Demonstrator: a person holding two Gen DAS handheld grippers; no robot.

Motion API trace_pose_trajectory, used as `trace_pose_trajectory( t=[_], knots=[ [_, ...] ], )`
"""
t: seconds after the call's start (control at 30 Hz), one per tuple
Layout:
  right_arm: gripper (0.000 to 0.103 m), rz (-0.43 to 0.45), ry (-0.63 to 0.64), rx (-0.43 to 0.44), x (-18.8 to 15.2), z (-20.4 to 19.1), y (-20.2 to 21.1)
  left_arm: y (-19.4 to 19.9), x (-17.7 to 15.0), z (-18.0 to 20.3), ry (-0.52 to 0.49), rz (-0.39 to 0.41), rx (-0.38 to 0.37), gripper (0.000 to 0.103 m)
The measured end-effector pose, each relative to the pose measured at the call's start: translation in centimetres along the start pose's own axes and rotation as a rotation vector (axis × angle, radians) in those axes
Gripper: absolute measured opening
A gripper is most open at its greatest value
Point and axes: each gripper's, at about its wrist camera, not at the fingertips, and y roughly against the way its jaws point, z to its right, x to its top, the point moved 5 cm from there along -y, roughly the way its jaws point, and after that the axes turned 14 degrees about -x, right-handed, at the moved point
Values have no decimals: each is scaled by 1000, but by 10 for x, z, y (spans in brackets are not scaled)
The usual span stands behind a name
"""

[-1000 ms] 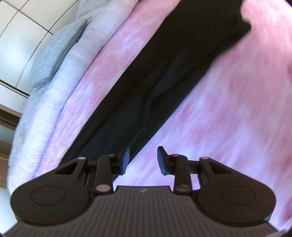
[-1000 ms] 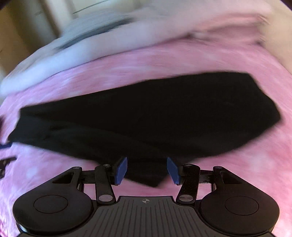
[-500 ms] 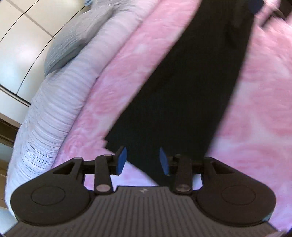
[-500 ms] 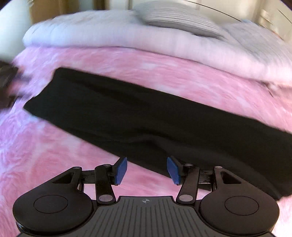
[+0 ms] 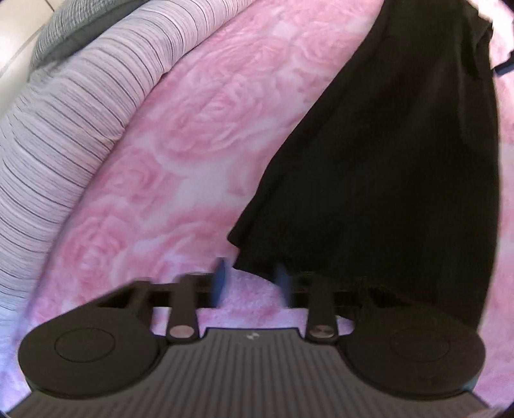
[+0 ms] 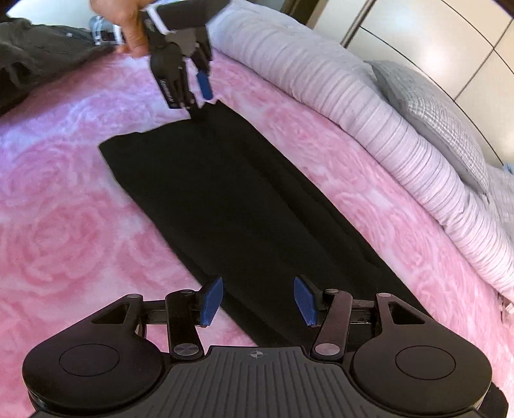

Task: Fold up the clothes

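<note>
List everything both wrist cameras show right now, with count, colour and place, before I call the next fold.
black garment: one, black, laid out long and flat on the blanket, between the two grippers
rose-pattern blanket: one, pink, covers the bed under the garment
striped bedding: one roll, pale lilac with dark stripes, along the blanket's far edge
pillow: one, grey, behind the striped bedding
dark clothing: one heap, grey-black, top left of the right wrist view
left gripper: one, black with blue pads, open, at a garment corner
right gripper: one, same build, open, over the opposite end
hand: one, holding the left gripper
</note>
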Motion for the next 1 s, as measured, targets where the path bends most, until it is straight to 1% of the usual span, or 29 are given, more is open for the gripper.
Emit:
trace_pose_trajectory(
  t=[0.03, 0.1, 0.17, 0.27, 0.37, 0.4, 0.47, 0.53, 0.57, 0.6, 0.63, 0.67, 0.7, 0.77, 0.8, 0.83, 0.9, 1.0],
  knots=[
    [53, -10, -10, -2, -1, 2, -2, 6, 0, 1, -10, 7, -5, 3],
    [53, -34, -26, -2, -3, 6, -6, 23, 1, 7, -55, 29, -16, 2],
    [53, -52, -27, -5, -7, 11, -4, 46, 6, 7, -77, 70, -27, 2],
    [53, -66, -24, -16, -9, 18, 0, 67, 18, -4, -63, 134, -15, 3],
    [53, -80, -18, -31, -12, 19, -3, 60, 27, -18, -18, 154, -11, 2],
    [53, -84, -6, -40, -13, 18, -4, 56, 29, -22, -4, 150, -13, 2],
    [53, -84, 18, -61, -14, 17, -6, 36, 26, -26, 22, 105, -21, 3],
    [53, -82, 19, -63, -14, 17, -6, 21, 21, -30, 42, 55, -10, 4],
    [53, -80, 17, -62, -14, 17, -6, 17, 16, -31, 46, 38, 7, 6],
    [53, -76, 17, -59, -13, 16, -4, 18, 12, -32, 48, 35, 30, 11],
    [53, -71, 17, -49, -11, 14, -3, 20, 8, -31, 43, 34, 56, 18],
    [53, -56, 24, -38, -6, 8, -4, 26, 3, -29, 28, 38, 90, 27],
    [53, -38, 34, -26, 0, 1, -5, 33, -1, -26, 5, 42, 123, 27],
    [53, 0, 55, -2, 13, -14, -6, 48, -10, -9, -86, 53, 180, 26],
    [53, 18, 65, 9, 19, -21, -7, 54, -14, 3, -139, 60, 188, 26],
    [53, 37, 75, 21, 25, -28, -8, 59, -17, 18, -200, 69, 178, 26],
    [52, 74, 95, 45, 37, -43, -10, 62, -26, 55, -331, 70, 122, 27],
    [52, 130, 126, 80, 55, -64, -12, 46, -37, 102, -485, 42, 46, 28]
  ],
)
